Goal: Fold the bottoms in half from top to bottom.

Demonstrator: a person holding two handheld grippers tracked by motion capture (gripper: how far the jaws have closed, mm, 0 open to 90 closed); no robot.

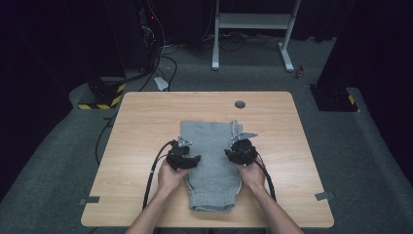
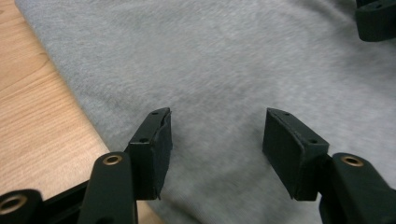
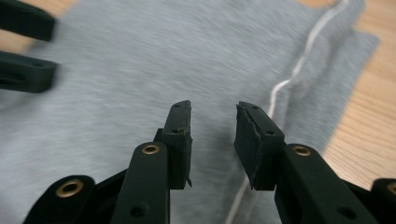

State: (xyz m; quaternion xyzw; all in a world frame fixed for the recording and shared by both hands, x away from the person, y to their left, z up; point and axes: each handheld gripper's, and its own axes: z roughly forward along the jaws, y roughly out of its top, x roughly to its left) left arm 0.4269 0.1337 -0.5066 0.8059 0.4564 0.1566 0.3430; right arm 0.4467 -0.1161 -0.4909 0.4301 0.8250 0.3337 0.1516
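A grey folded garment (image 1: 209, 151) lies flat in the middle of the wooden table (image 1: 146, 117), its ribbed hem toward the near edge. My left gripper (image 1: 194, 160) hovers over the garment's left edge with its jaws open and only grey cloth (image 2: 224, 60) showing between them (image 2: 217, 123). Over the right edge, my right gripper (image 1: 230, 154) is open too, with nothing between its jaws (image 3: 212, 114). In the right gripper view a thin white line (image 3: 285, 81) runs along the cloth (image 3: 140, 79) near its folded edge. Each gripper view shows the other gripper's jaws in a top corner.
A round cable hole (image 1: 239, 104) sits in the table's far part. Bits of grey tape (image 1: 89, 200) (image 1: 324, 196) mark the near corners. Black cables (image 1: 152, 175) trail from both grippers toward the near edge. A white stand (image 1: 253, 22) is on the floor beyond the table.
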